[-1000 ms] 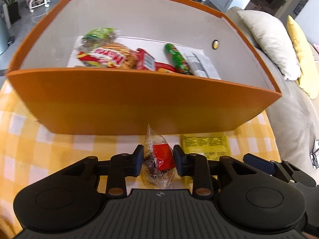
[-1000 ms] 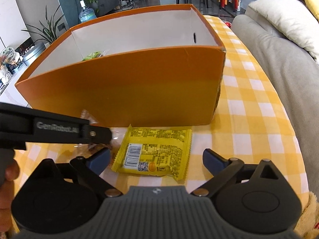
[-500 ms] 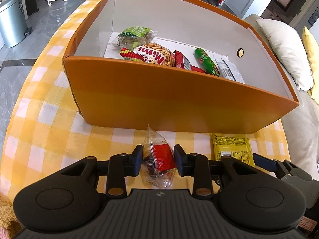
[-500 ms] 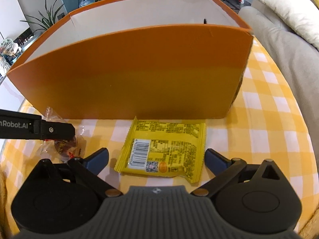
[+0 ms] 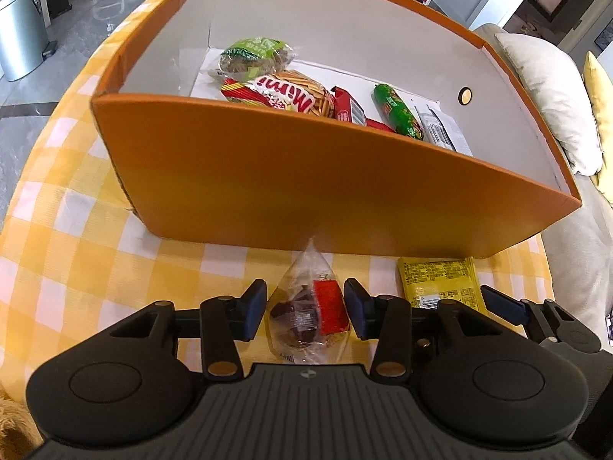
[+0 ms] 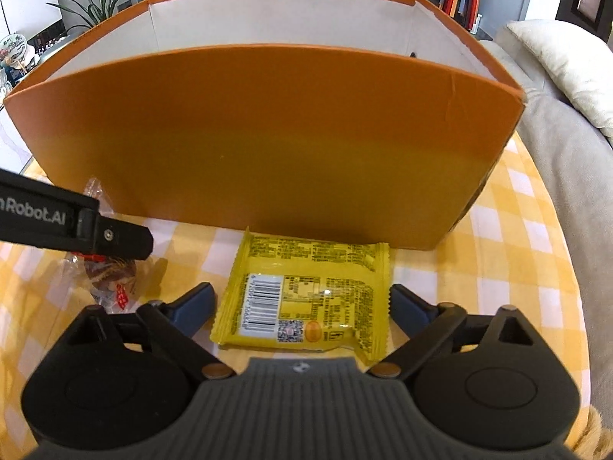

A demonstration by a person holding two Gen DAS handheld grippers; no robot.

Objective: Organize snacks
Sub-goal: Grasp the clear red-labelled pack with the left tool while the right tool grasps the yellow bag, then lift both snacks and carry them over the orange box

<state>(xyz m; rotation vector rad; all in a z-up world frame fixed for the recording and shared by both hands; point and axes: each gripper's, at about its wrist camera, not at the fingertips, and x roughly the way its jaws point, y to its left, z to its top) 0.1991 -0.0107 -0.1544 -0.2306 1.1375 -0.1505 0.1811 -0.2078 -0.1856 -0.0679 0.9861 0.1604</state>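
Left wrist view looks over the near wall into the orange box (image 5: 306, 176) and shows its contents: a green-labelled bag (image 5: 254, 55) at the back, a red-and-white biscuit pack (image 5: 281, 94), a red bar (image 5: 348, 109), a green wrapped roll (image 5: 398, 111) and a grey sachet (image 5: 440, 130). Right wrist view sits lower and gets only the box's orange front and white inner walls; nothing inside can be seen from there.

The left gripper (image 5: 305, 308) points steeply down, jaws just opening, pads standing clear on either side of a clear-wrapped snack (image 5: 306, 314) with a red label that lies on the yellow-checked surface (image 5: 69, 237) just before the box. In the right view that snack (image 6: 109, 280) is mostly hidden under the left gripper's black finger, so its shape there is hard to read.

The right gripper (image 6: 300, 306) also tilts down, jaws wide and just narrowing a little, the yellow packet (image 6: 306, 299) lying flat between them, barcode side up; the pads seem not to touch it, though the right one is very close. In the left view the packet (image 5: 436, 280) is partly covered by gripper parts. Its printed text is too small to read.
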